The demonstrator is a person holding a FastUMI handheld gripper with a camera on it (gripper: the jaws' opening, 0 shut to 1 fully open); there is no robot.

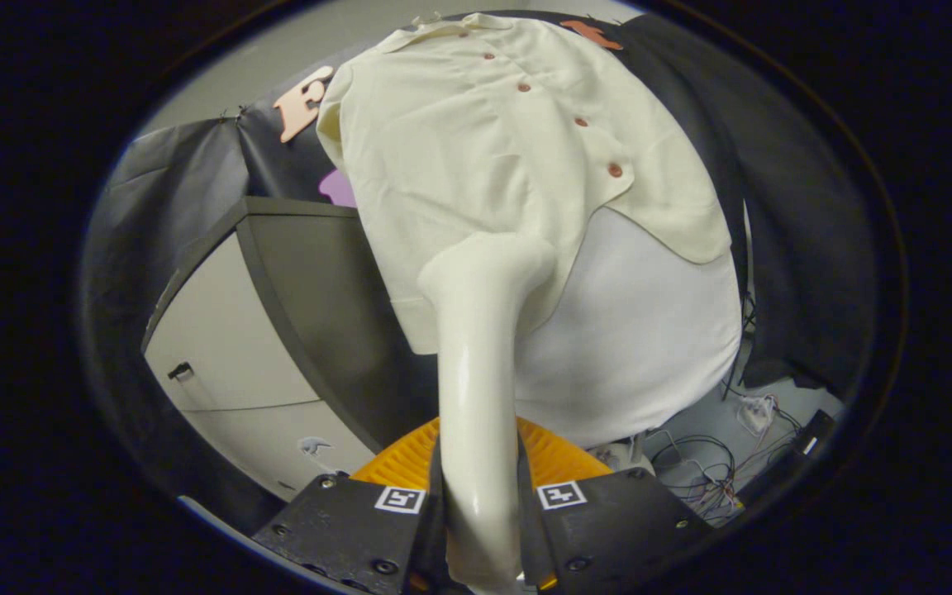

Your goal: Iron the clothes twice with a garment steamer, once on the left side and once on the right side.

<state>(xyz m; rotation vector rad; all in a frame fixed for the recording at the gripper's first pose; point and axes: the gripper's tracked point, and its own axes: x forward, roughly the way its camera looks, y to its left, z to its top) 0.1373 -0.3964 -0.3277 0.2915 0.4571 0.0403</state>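
Hand-held gripper (478,512) is clenched on the handle of the glossy cream-white plastic garment steamer (476,388); both fingers press against the handle's sides. The handle runs forward from between the fingers, and the steamer's flared head rests against the cream short-sleeved button-front shirt (476,140), on the shirt's lower part, beside the button placket. The shirt carries a row of reddish-brown buttons (581,121) and hangs over a white padded form (649,330) (lower half of the form uncovered below the shirt hem). An orange ribbed plastic piece (554,459) shows just beyond the fingers, behind the steamer handle. To one side of the shirt stands a grey-and-white cabinet (228,364). Beyond the form, loose cables (703,463) lie on the pale floor (773,430).
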